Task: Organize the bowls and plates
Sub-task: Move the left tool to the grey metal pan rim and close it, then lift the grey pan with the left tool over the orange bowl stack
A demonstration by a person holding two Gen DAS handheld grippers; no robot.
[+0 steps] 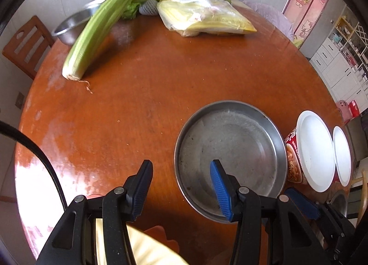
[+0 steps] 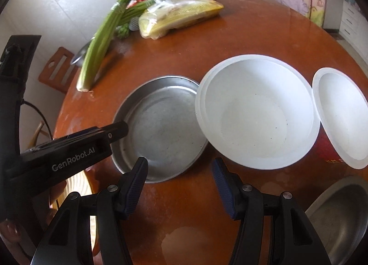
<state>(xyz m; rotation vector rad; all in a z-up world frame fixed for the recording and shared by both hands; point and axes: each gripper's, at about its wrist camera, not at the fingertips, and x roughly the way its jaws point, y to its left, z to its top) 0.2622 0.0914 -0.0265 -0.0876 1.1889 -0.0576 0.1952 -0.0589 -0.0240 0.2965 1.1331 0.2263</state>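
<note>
While both hover, left tool (image 1: 181,166) parted astride metal plate (image 1: 230,149) rim, right tool (image 2: 180,163) parted, empty.

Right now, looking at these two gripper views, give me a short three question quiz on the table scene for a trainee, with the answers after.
1. True or false: the left gripper is clamped on the rim of the metal pan.
2. Which thing sits between the metal pan and the small white bowl? A) celery B) large white bowl C) bag of corn
3. Fill in: the celery leans on the rim of a ____ bowl at the far left of the table.

Key
1. False: its jaws are open, one finger over the pan, nothing gripped.
2. B, the large white bowl.
3. Metal, the steel bowl.
</note>
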